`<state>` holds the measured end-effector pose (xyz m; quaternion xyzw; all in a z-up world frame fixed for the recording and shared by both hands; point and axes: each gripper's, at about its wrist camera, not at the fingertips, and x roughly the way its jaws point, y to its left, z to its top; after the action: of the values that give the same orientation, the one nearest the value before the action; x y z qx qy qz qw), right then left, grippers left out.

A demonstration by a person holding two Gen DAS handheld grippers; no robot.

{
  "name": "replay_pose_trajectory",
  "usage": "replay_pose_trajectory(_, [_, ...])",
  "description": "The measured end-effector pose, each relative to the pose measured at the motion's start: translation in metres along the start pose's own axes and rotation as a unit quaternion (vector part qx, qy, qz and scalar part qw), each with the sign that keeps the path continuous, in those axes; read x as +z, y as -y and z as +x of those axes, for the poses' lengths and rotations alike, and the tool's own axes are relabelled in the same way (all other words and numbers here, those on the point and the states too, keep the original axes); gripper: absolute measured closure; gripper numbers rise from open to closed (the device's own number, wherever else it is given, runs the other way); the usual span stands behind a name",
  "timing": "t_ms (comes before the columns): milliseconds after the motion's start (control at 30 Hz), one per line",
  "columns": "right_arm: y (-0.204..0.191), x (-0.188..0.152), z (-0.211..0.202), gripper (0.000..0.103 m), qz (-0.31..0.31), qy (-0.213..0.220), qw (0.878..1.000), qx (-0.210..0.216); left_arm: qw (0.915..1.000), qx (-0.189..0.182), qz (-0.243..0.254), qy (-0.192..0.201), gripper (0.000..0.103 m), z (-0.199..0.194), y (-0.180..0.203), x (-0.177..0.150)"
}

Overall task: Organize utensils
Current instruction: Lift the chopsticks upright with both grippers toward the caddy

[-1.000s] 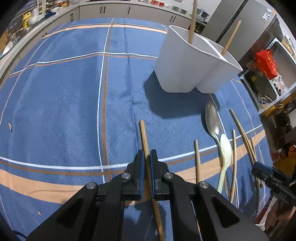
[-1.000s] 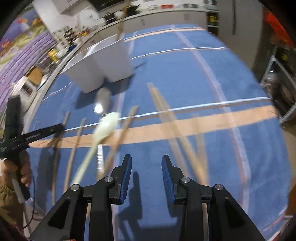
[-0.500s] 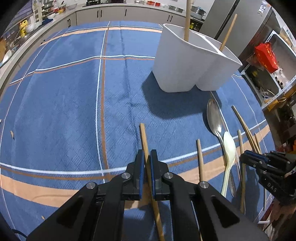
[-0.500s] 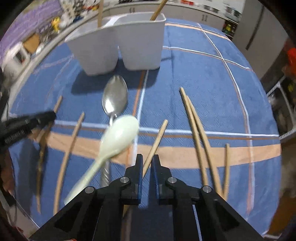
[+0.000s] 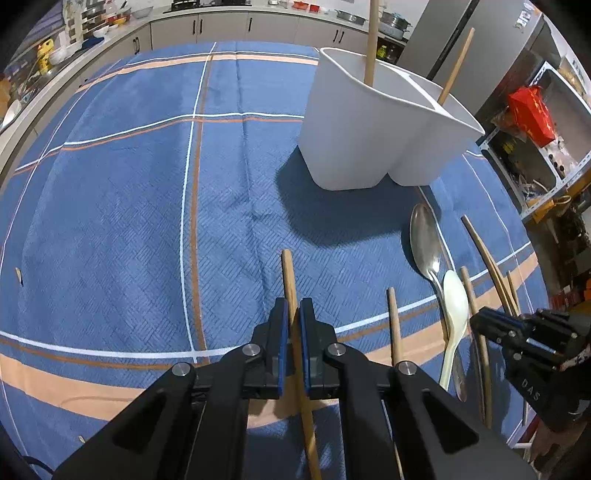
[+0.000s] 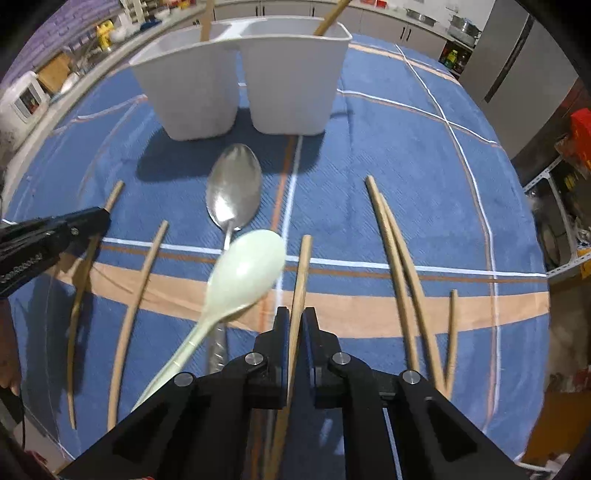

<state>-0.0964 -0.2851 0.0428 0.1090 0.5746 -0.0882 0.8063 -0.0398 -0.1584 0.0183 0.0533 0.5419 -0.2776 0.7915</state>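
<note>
My left gripper (image 5: 291, 314) is shut on a wooden chopstick (image 5: 288, 273) that points toward the white two-compartment holder (image 5: 354, 147). My right gripper (image 6: 296, 317) is shut on another wooden chopstick (image 6: 303, 266). A metal spoon (image 6: 233, 192) and a pale green spoon (image 6: 243, 273) lie crossed left of it; both also show in the left wrist view (image 5: 426, 240), (image 5: 455, 310). The holder (image 6: 243, 85) has one wooden stick standing in each compartment. Several loose chopsticks (image 6: 399, 266) lie on the blue cloth.
A blue plaid cloth (image 5: 129, 203) covers the table. Kitchen counters and cabinets (image 5: 221, 26) run behind it. A grey fridge (image 6: 517, 66) and shelves with a red bag (image 5: 532, 114) stand to the right. The right gripper shows in the left wrist view (image 5: 480, 321).
My right gripper swung to face the holder and shut on a chopstick. My left gripper kept its hold on its chopstick and lifted slightly.
</note>
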Motion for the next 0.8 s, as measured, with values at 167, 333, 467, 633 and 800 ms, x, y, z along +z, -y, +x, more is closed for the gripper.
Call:
replay_pose_trajectory(167, [0.018,-0.012,-0.021,0.097,0.035,0.048,0.998,0.036,0.9991,0.002,-0.007,0.042,0.098,-0.028,0.0,-0.012])
replay_pose_trajectory(333, [0.029,-0.033,-0.059,0.097,0.049,0.112,0.99,0.068,0.9951,0.013,-0.003,0.098,0.098,-0.073,0.008,-0.026])
replay_pose_trajectory(467, [0.03,-0.049,-0.087,0.097,0.051,0.158,0.983,0.081,0.9908,0.02,0.004,0.134,0.098,-0.105,0.015,-0.039])
replay_pose_trajectory(633, [0.024,-0.06,-0.118,0.097,0.048,0.2,0.974,0.094,0.9844,0.018,-0.004,0.175,0.098,-0.139,0.026,-0.057])
replay_pose_trajectory(800, [0.021,-0.073,-0.145,0.097,0.04,0.236,0.966,0.098,0.9794,0.012,-0.009,0.201,0.098,-0.164,0.032,-0.067])
